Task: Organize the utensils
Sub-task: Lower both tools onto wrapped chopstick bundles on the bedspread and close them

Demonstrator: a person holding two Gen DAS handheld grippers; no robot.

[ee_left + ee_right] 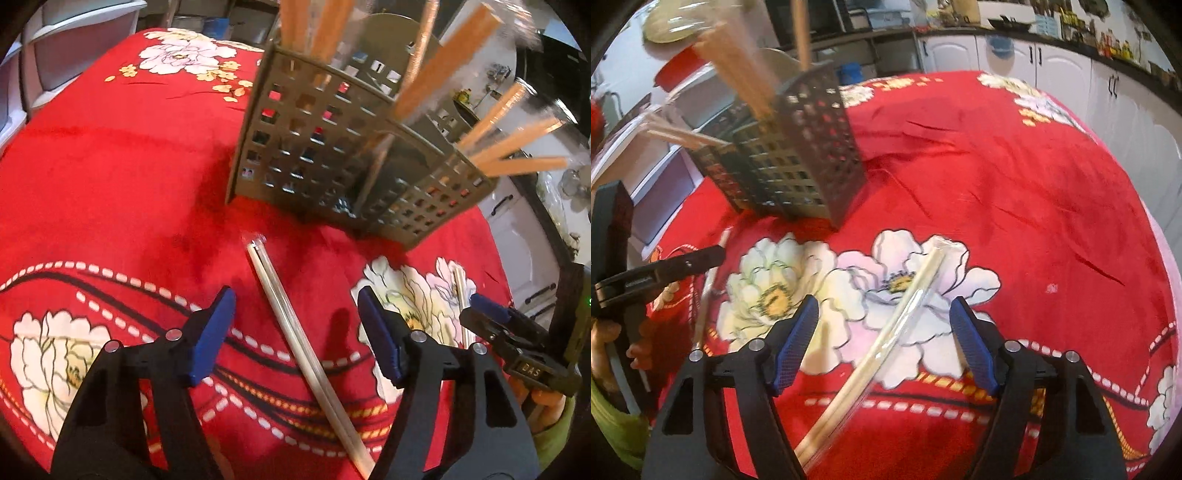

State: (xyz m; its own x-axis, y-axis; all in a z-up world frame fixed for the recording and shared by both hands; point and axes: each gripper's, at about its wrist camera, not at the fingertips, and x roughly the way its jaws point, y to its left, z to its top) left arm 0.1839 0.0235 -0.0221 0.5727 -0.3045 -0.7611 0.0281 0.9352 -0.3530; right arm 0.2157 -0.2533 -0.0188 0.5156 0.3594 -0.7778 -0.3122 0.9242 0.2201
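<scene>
A pair of pale chopsticks in a clear wrapper (pixel 291 314) lies on the red flowered tablecloth. My left gripper (pixel 295 299) stands open above it, one blue pad on each side, not touching. A second wrapped pair (pixel 912 302) lies across a white flower, and my right gripper (pixel 884 306) is open astride it in the same way. The grey perforated utensil holder (pixel 314 147) stands further back on the table with several wooden chopsticks upright in it. In the right wrist view the holder (pixel 798 155) is at the upper left.
The other gripper's finger (pixel 487 308) shows at the right edge of the left wrist view, beside a thin stick (pixel 461 291). A hand in a green sleeve (pixel 613 417) holds the left tool. White cabinets (pixel 1052 59) and drawers surround the table.
</scene>
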